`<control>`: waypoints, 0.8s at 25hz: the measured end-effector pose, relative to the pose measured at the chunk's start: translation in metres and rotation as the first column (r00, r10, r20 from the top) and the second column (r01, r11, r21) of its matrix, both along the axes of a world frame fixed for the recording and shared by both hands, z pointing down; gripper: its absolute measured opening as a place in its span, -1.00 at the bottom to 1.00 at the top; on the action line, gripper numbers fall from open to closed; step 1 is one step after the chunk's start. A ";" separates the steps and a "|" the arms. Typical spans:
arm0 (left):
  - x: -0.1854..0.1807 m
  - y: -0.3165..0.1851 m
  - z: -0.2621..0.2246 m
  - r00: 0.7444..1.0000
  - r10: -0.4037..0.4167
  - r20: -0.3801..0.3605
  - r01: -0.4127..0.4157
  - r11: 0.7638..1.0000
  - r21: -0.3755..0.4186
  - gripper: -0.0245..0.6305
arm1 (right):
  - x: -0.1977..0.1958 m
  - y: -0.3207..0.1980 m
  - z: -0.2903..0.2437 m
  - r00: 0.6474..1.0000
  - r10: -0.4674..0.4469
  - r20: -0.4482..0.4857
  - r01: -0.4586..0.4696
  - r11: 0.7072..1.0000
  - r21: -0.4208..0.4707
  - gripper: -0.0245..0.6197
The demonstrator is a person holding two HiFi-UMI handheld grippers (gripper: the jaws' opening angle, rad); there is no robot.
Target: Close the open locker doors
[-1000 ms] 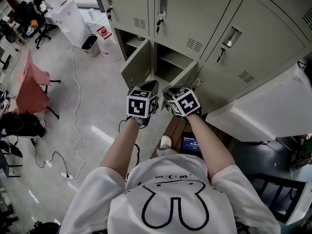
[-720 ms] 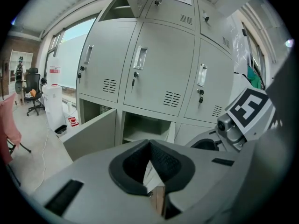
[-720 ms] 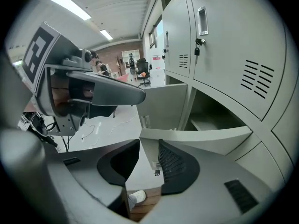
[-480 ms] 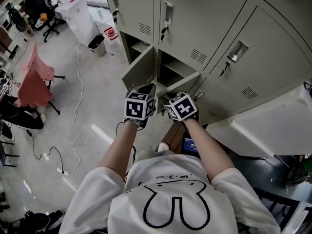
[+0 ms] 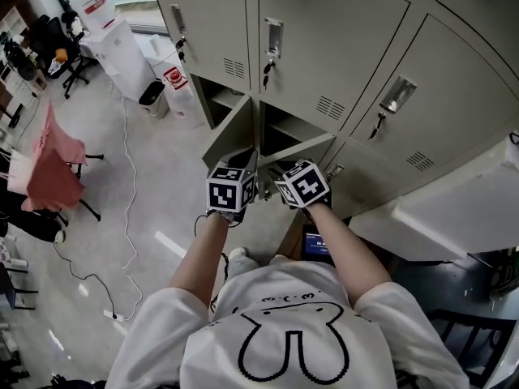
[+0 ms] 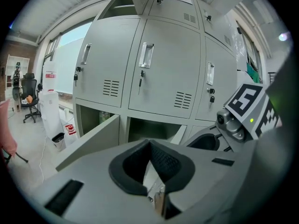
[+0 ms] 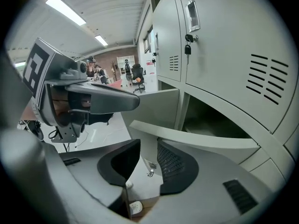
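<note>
While the right gripper [image 7: 148, 149] has just been narrowing its spread, empty jaws and the left gripper [image 6: 150, 146] is pressed together, push the open beige metal locker doors [image 5: 231, 130] squarely.

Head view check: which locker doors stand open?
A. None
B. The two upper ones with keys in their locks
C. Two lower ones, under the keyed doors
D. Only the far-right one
C: the left open door and the right open door both swing out from the lower row, below the shut keyed doors.
</note>
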State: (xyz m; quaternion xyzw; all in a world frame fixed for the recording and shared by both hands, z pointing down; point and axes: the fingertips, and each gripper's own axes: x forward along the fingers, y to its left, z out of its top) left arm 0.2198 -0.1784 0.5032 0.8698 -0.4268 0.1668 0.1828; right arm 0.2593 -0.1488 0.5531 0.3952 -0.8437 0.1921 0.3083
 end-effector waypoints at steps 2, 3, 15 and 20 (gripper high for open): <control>0.000 -0.009 0.003 1.000 0.023 -0.014 -0.023 1.000 0.008 -0.88 | -0.001 -0.010 0.004 1.000 0.022 -0.004 -0.022 1.000 0.005 -0.58; 0.000 -0.014 0.005 0.999 0.035 -0.021 -0.035 0.999 0.012 -0.88 | -0.001 -0.015 0.006 0.999 0.035 -0.005 -0.035 0.999 0.008 -0.58; -0.004 -0.043 0.007 0.986 0.139 -0.086 -0.135 0.989 0.059 -0.88 | 0.005 -0.080 0.018 0.969 0.247 0.006 -0.247 0.966 0.076 -0.60; -0.001 -0.040 -0.005 0.977 0.183 -0.114 -0.172 0.980 0.098 -0.88 | 0.010 -0.096 0.018 0.951 0.308 0.011 -0.308 0.945 0.112 -0.60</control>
